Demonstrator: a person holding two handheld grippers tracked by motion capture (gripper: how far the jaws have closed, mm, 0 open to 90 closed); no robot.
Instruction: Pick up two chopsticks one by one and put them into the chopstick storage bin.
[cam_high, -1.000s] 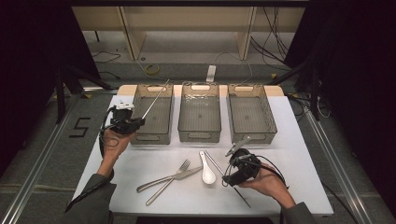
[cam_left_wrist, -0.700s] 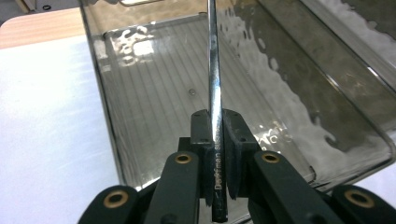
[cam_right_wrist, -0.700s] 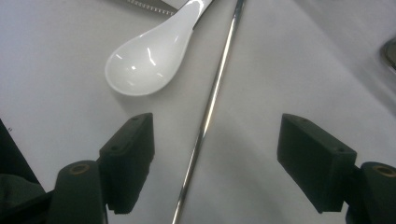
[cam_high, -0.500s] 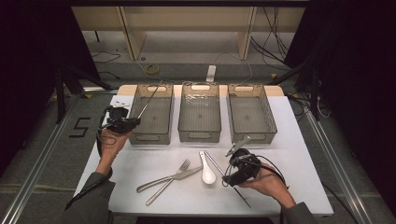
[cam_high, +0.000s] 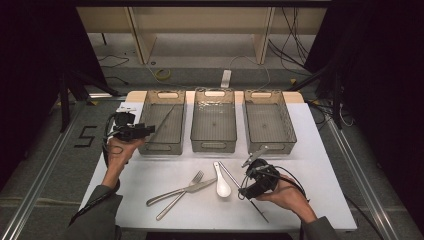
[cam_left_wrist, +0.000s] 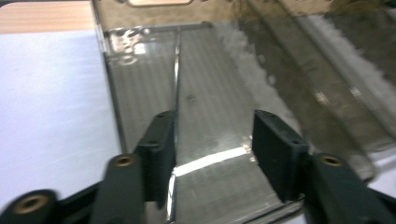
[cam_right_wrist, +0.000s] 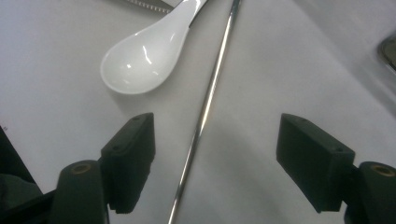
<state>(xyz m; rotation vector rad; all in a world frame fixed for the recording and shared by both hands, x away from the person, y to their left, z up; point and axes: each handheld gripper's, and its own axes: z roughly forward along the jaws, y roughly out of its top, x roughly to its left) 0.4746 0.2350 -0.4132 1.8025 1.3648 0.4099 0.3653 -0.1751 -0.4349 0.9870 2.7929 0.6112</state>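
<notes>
Claw on the left (cam_high: 145, 130) has just been opening over the leftmost bin (cam_high: 162, 145), and the thin metal chopstick (cam_left_wrist: 177, 84) it was sorting now lies along the bin floor, running past the inner face of one jaw with the pads apart and off it. Blur in the left gripper view leaves me unsure whether the rod's near end touches that jaw; if it does, pulling the claw back could drag it up the bin wall or flick it out onto the bench (cam_high: 150, 175).

Further right, fork (cam_high: 182, 192), knife (cam_high: 192, 187) and white spoon (cam_high: 221, 182) lie on the bench. The right claw (cam_high: 252, 159) hangs open above the second chopstick (cam_right_wrist: 205, 107), which runs between the spread jaws, nearer one than the other. Closing off-centre could roll the slick rod away, or nudge the spoon just beside it.
</notes>
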